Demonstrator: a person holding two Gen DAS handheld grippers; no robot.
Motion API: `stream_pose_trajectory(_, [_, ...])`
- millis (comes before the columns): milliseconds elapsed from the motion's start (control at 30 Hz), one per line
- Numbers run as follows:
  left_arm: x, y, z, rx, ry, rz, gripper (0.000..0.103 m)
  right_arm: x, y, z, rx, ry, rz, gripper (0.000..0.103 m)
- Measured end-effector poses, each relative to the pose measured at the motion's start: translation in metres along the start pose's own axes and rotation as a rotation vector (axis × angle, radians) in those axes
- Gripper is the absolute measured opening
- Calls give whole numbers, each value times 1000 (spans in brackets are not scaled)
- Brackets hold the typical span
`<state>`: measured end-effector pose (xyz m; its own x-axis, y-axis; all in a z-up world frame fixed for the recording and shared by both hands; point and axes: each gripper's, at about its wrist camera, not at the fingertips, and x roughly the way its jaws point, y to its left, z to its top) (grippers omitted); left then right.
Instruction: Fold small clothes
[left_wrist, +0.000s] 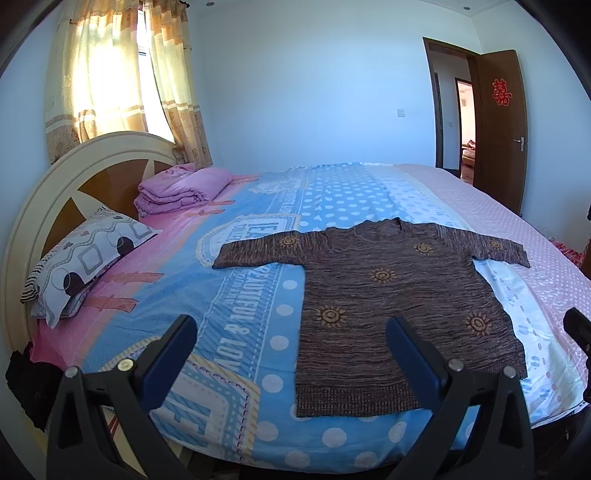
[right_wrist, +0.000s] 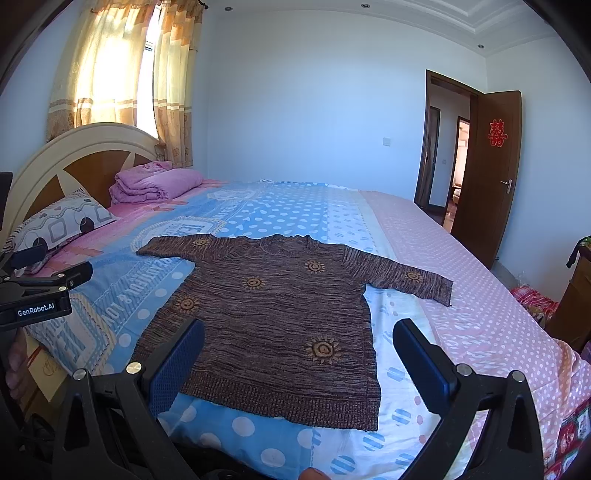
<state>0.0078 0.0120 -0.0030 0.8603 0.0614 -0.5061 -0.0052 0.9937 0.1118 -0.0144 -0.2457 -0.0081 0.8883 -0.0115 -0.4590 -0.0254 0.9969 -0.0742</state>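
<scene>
I've got the brown sweater (left_wrist: 399, 306) spread flat near the bed's (left_wrist: 236, 280) near edge, sleeves out. Left tool (left_wrist: 291, 332) and right tool (right_wrist: 299, 336) both spread wide, holding nothing.

One brown knit sweater (left_wrist: 399, 306) spread flat, two sleeves out. Five sun motifs visible on it from left wrist view. One patterned pillow (left_wrist: 85, 262), one folded pink blanket (left_wrist: 181, 188), one bed (left_wrist: 535, 258), one open door (left_wrist: 500, 129), two grippers (left_wrist: 291, 350) (right_wrist: 299, 354).
</scene>
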Motion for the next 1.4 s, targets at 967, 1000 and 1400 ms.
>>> stream_pose_trajectory(967, [5,5,-1,-13,14,2,103,5,0,-3,1,18,6,102])
stream_pose_trajectory(1000, [5,5,-1,-12,14,2,103,5,0,-3,0,19,7,102])
stream_pose_trajectory(1400, [6,7,-2,-16,15,5,103,7,2,-5,-5,27,8,102])
